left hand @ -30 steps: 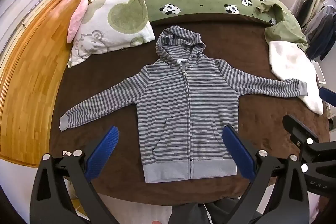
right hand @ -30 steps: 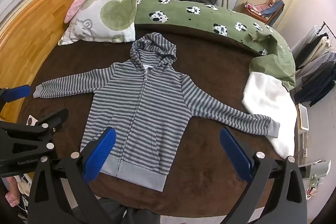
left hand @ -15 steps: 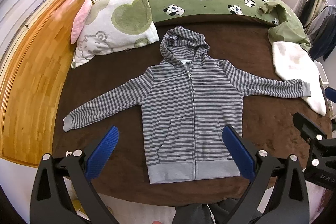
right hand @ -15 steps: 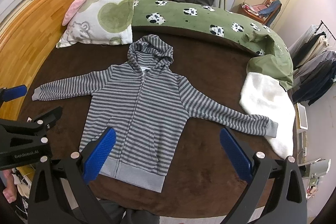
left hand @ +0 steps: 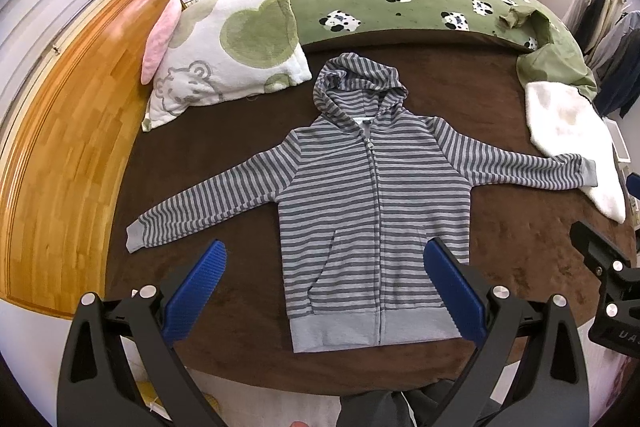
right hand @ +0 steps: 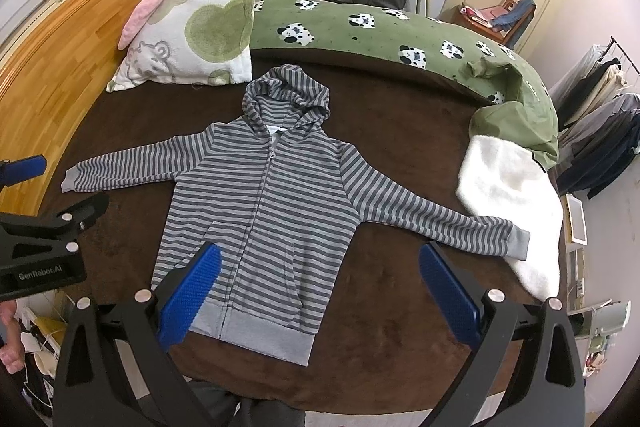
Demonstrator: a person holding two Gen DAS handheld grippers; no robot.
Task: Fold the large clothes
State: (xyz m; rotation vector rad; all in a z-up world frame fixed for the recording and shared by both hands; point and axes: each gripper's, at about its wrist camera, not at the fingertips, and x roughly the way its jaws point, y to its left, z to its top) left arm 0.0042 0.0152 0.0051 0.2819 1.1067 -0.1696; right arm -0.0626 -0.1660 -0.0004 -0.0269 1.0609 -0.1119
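My left gripper [left hand: 322,289] & right gripper [right hand: 316,291] both hung w/ jaws spread wide, ribbed blue pads holding nothing. Ahead of them, the grey striped knit hoodie [left hand: 374,211] lay flat, zipped, sleeves out, on the bed's [left hand: 520,251] brown plush cover.

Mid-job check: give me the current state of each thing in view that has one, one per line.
striped hoodie: flat, face up, unfolded
zipper: closed
hood: flat, toward the pillow
left sleeve: spread out
right sleeve: spread out, cuff on white fleece
left gripper: open, empty
right gripper: open, empty
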